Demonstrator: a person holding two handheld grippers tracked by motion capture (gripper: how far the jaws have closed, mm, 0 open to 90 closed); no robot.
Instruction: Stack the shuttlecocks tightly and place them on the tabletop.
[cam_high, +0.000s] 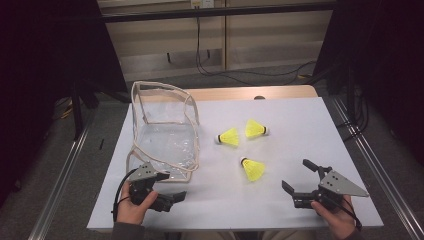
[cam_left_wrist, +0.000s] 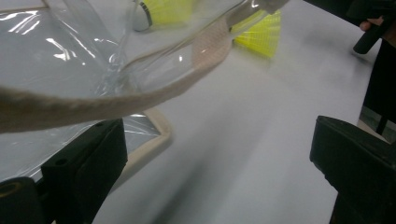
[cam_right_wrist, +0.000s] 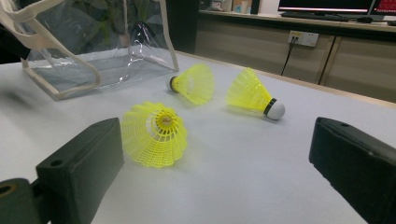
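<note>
The nearest shuttlecock (cam_high: 253, 169) lies just left of the spread right gripper (cam_high: 299, 181) (skirt facing it); the left gripper (cam_high: 170, 186), also spread, is held farther off.

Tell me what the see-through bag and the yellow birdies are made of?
The bag looks like clear, shiny soft plastic: it crinkles and glints, with cream cloth-like trim along its edges. The three shuttlecocks seem to be yellow plastic mesh skirts, with open netting, and smooth white caps, perhaps foam or cork.

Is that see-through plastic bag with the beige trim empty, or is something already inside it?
Empty. The clear plastic bag shows only bare table through its walls, and all three yellow shuttlecocks lie outside it.
</note>
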